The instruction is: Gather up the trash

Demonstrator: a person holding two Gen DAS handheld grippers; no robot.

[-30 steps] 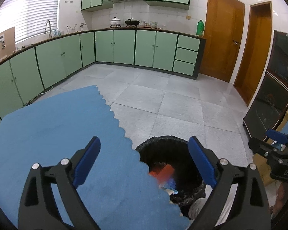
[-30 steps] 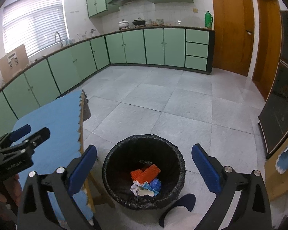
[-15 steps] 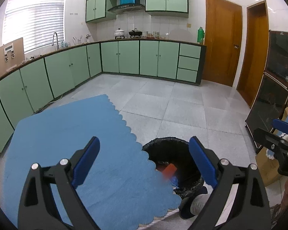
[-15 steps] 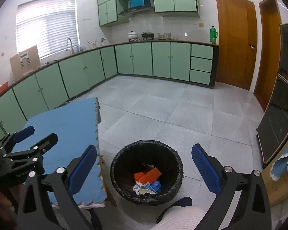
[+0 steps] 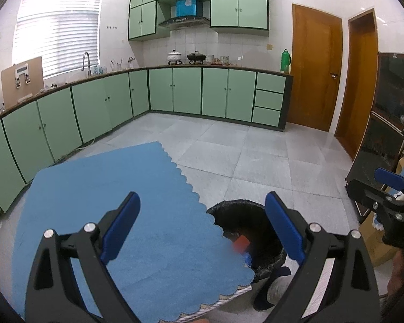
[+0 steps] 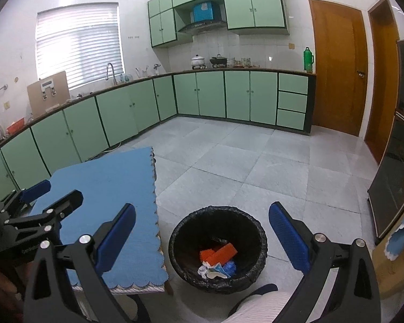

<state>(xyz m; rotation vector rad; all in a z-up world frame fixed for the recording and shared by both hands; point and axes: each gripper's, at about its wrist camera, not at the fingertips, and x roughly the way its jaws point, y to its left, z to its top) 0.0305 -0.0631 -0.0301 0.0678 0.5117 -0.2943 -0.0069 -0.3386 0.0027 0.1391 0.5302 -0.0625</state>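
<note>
Through my left wrist camera, my left gripper [image 5: 202,228] fills the bottom of the frame with its blue-padded jaws spread wide and nothing between them. Under its left finger lies the table's blue cloth [image 5: 99,196], scalloped along its right edge. Just beyond that edge, low and right of centre, stands the black-lined trash bin [image 5: 245,215]; an orange piece of trash [image 5: 241,242] shows inside it, partly cut off by the cloth. My right gripper [image 5: 387,196] pokes in at the right edge of the frame. Green cabinets [image 5: 202,94] line the walls across the middle of the frame, and a wooden door [image 5: 313,72] stands at upper right.

Through my right wrist camera, my right gripper [image 6: 202,239] is likewise spread wide and empty, its fingers framing the trash bin [image 6: 180,239] at lower centre. Inside the bin rest orange pieces [image 6: 218,253], with crumpled white and blue scraps [image 6: 218,267] just below them. The blue cloth [image 6: 105,180] covers the table at lower left, and my left gripper [image 6: 37,202] sits over it at the left edge, seen from the side, its fingers apart.
</note>
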